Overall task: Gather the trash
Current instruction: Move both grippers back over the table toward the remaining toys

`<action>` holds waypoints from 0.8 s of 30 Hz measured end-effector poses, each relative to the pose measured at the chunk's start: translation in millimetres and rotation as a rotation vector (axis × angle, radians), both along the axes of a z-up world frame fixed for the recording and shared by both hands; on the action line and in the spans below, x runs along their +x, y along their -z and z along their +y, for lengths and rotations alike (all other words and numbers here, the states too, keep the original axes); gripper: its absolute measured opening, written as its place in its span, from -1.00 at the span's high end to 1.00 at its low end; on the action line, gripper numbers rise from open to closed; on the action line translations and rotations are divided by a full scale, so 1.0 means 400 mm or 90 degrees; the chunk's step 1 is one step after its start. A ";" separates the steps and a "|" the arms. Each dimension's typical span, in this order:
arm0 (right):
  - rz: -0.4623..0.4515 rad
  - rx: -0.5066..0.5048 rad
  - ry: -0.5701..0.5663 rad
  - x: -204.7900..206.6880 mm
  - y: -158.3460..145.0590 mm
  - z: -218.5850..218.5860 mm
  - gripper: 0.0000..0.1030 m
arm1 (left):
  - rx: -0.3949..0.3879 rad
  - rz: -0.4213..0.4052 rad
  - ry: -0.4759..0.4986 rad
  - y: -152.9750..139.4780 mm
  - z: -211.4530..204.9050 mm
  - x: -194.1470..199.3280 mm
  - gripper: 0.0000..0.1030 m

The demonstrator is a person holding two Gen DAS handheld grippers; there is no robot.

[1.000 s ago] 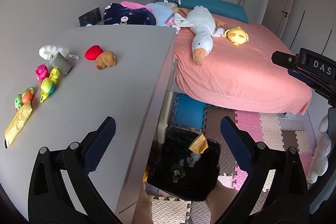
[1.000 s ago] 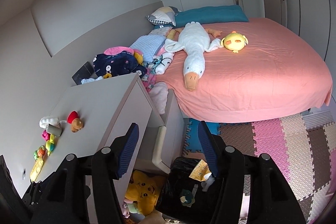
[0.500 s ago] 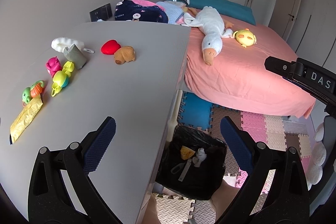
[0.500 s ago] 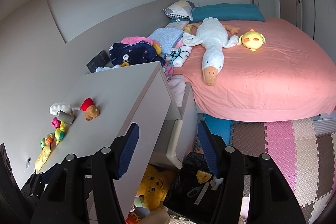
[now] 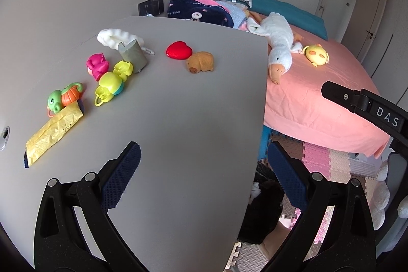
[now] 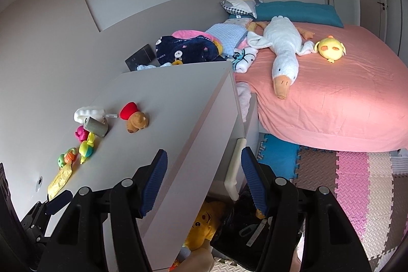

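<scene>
The yellow wrapper lies at ten o'clock from the wide, empty left gripper, its long axis slanting toward two.

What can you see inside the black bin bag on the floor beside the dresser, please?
In the right wrist view, the black bin bag holds a pale strip and a grey looped piece. The right gripper covers the rest. In the left wrist view, the dresser hides most of it.

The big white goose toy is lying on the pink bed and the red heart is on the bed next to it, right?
Not quite. The goose is on the pink bed, but the red heart lies on the grey tabletop, beside the small brown plush animal. The left wrist view shows it.
</scene>
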State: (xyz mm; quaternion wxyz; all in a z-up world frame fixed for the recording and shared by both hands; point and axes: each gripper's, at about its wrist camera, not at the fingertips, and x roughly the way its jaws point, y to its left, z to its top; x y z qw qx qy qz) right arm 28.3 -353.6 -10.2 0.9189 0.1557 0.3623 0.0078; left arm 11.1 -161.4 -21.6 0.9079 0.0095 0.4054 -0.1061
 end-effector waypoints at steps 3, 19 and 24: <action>0.001 0.000 -0.012 0.017 0.003 0.028 -0.19 | 0.004 -0.001 -0.006 -0.001 0.025 0.006 -0.87; 0.020 0.004 -0.060 0.093 0.037 0.157 -0.28 | -0.002 0.006 -0.056 -0.003 0.196 0.049 -0.87; 0.024 0.006 -0.068 0.114 0.043 0.185 -0.28 | 0.018 0.005 -0.064 -0.003 0.243 0.062 -0.87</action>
